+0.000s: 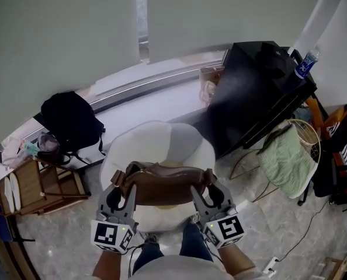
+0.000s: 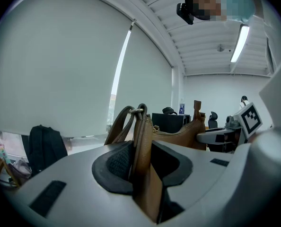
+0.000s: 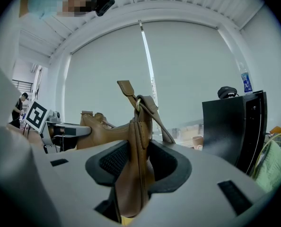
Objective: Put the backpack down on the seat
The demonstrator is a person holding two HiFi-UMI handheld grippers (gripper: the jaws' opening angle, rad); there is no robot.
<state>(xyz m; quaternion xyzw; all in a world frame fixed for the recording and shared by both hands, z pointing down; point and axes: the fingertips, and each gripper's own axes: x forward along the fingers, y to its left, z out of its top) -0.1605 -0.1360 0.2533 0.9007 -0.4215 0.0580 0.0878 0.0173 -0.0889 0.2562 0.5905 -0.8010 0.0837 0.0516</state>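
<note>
Bag [image 1: 162, 188] x1, brown, clamped by L tool [image 1: 122, 192], R tool [image 1: 205, 192]; seat [image 1: 162, 139] x1

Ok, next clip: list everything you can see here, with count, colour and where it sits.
bag: one, brown, over the seat, between the two grippers
seat: one, white and grey, round, straight ahead of the person
backpack: one, black, at the left on the ledge
wooden rack: one, brown, far left, below the backpack
cabinet: one, black, at the right
bottle: one, clear with a blue label, on the cabinet's far corner
towel: one, pale green, right of the seat
left gripper: one, grey, shut on the bag's left end
right gripper: one, grey, shut on the bag's right end
legs: two, blue jeans, bottom centre
</note>
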